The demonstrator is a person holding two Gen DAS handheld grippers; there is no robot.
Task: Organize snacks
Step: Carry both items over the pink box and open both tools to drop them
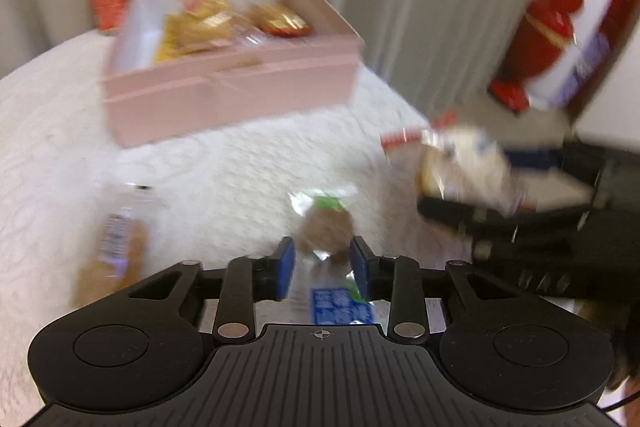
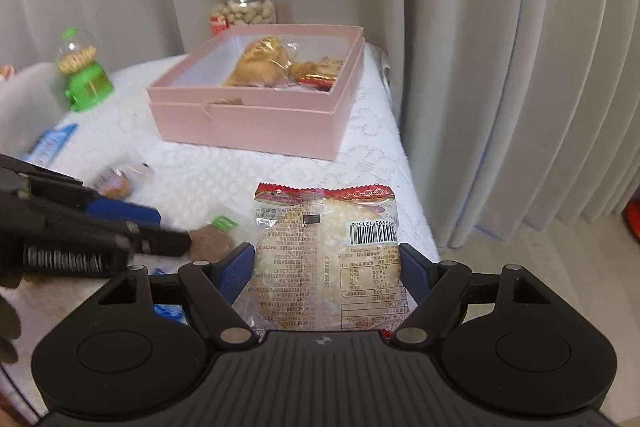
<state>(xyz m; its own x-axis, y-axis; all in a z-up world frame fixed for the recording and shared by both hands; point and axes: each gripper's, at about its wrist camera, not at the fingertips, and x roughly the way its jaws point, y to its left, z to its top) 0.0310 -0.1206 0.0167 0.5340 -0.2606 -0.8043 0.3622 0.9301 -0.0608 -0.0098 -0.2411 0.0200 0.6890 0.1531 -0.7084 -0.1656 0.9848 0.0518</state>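
Right, my right gripper (image 2: 327, 263) is clamped on a wrapped sesame cake (image 2: 326, 259), blue pads pressed against both sides of the packet. I can read it well from the right wrist view: clear film, a red serrated strip along the top edge, a barcode at about 2 o'clock on the wrapper, small printed text and a nutrition table down the face, and a pale, round, seed-crusted cake inside. It hangs above the near edge of the white textured tablecloth (image 2: 280, 171).

At 12 o'clock from the packet sits the pink box (image 2: 256, 123), lid off, with gold-wrapped snacks (image 2: 260, 63) heaped in its right half. Behind it, a glass jar of nuts (image 2: 244, 5) with a gold lid. At 10 o'clock stands a green toy candy dispenser (image 2: 82, 75).

Over on the left wrist view, everything is motion-blurred. My left gripper (image 1: 323, 267) has its blue pads spread either side of a small brown round snack (image 1: 326, 231) in clear wrap with a green tag; I see gaps at both pads, so it's open, not gripping. That snack lies on the cloth, with a blue-printed packet (image 1: 340, 307) just under the jaws. At 9 o'clock lies another blurred snack packet (image 1: 116, 251), brownish with a pale label.
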